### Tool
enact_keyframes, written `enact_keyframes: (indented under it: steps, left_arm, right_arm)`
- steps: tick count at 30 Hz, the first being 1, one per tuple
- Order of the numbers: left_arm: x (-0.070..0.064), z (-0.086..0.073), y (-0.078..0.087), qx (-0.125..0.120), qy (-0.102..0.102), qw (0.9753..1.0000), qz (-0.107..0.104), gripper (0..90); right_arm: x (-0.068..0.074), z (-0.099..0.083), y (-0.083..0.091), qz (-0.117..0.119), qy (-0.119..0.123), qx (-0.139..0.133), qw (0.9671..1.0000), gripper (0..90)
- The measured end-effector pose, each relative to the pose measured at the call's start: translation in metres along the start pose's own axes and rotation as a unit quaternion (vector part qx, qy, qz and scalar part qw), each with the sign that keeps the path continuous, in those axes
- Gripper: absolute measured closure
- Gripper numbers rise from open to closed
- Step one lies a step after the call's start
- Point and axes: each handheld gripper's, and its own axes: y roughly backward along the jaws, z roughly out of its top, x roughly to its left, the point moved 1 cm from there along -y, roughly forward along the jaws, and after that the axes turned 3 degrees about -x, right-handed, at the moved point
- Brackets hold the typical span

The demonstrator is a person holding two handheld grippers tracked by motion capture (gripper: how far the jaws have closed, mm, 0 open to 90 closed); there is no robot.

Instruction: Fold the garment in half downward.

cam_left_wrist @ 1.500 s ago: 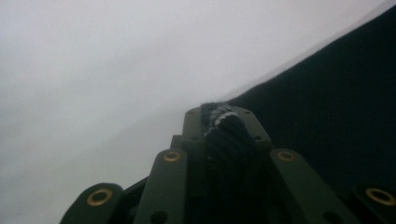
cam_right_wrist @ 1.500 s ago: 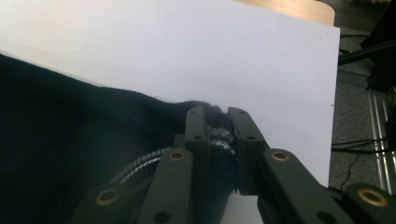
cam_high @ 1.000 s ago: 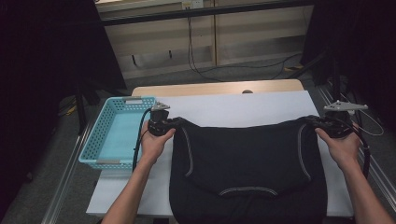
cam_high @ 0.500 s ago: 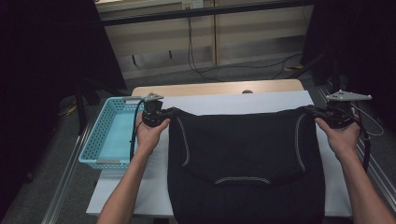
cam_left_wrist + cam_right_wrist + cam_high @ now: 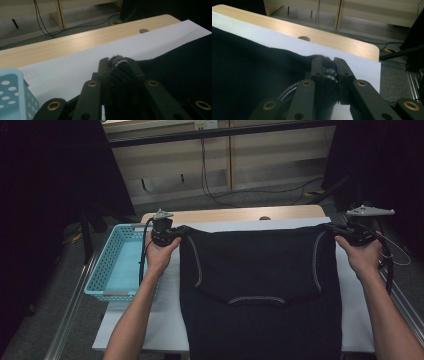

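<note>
We have the left gripper point(image 5: 121, 65) pinched tight on a bunched corner of the black garment point(image 5: 260, 285), its jaws pressed against the ribbed fabric with a tuft poking out at the tips; the right gripper point(image 5: 329, 66) is clamped the same way on the opposite corner, with silver-stitched trim showing between its jaws. From those two grips the cloth runs taut across the far side of the table, and in the high view we see the left gripper point(image 5: 165, 232) and the right gripper point(image 5: 352, 232) well apart, one at each upper corner. The garment lies spread flat on the white sheet point(image 5: 165, 320) that covers the wooden table point(image 5: 230, 214), its near part hanging over the edge toward us, pale seams curving down both sides. A light blue basket point(image 5: 107, 270) sits just beside the sheet on our left and looks empty. As we judge it, the spreading is nearly done: the top edge is straight and the body smooth. What is left seems to be letting go and then any folding.
</note>
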Motion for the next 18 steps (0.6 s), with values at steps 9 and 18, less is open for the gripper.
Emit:
enact_keyframes:
  steps: [9, 18]
  left_arm:
    - [0.015, 0.01, -0.005, -0.014, 0.024, 0.9996, 0.007, 76.7]
    - [0.012, 0.024, -0.01, -0.018, 0.012, 0.9995, 0.022, 76.7]
  right_arm:
    - [0.0, 0.021, -0.012, -0.005, 0.004, -0.011, 0.9999, 79.6]
    - [-0.003, 0.029, -0.025, -0.023, 0.021, 0.002, 0.9995, 79.6]
